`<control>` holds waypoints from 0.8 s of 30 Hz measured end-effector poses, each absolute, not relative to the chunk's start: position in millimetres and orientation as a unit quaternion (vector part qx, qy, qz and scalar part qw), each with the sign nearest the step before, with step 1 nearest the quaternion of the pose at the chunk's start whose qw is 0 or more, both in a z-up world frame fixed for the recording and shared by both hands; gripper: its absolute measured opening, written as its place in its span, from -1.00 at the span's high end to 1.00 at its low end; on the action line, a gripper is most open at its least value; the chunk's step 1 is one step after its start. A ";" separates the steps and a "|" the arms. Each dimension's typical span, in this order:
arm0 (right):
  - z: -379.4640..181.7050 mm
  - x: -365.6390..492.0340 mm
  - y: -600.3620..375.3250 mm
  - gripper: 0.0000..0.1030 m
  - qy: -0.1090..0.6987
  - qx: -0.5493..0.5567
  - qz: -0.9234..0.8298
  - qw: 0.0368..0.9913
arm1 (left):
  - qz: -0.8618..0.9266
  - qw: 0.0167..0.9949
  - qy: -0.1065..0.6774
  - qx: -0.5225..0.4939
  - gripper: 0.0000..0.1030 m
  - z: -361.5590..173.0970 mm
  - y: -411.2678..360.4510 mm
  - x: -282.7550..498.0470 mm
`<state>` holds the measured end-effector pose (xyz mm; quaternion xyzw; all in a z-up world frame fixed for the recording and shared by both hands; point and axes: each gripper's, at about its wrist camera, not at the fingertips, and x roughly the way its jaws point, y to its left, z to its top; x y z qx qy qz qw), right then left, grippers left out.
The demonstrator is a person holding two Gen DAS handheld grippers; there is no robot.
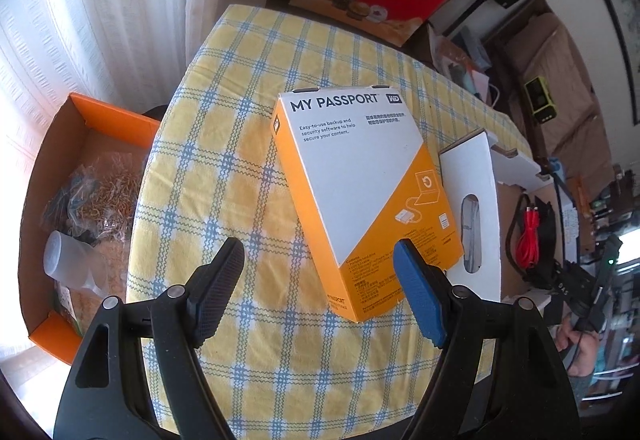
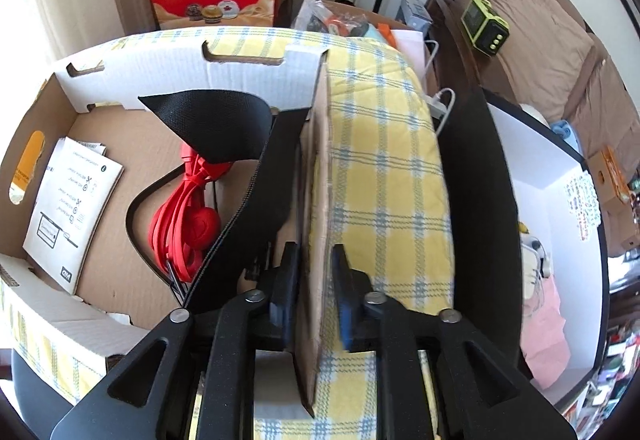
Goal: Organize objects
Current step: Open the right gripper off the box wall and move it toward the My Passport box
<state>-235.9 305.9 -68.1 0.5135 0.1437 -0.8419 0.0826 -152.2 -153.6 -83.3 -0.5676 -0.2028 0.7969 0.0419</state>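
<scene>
Hard-drive box on the checked tablecloth, carton beside it.
Left gripper [image 1: 320,280] hovers spread over the My Passport box [image 1: 360,192]; right gripper [image 2: 316,288] straddles the cardboard carton's wall [image 2: 320,160], pads barely apart; red cable [image 2: 184,216] and leaflet [image 2: 72,208] lie inside.

The bench cloth [image 1: 224,144] is woven checked fabric; the hard-drive box [image 1: 360,176] smooth printed card; the carton wall [image 2: 314,200] raw matt corrugated cardboard; the red cable [image 2: 180,224] glossy rubbery plastic.
</scene>
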 end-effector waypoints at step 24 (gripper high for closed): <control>35.2 -212.8 186.1 0.22 0.116 0.467 -0.849 0.219 | 0.795 0.055 -0.224 -0.561 -0.45 -96.3 -147.3 -159.3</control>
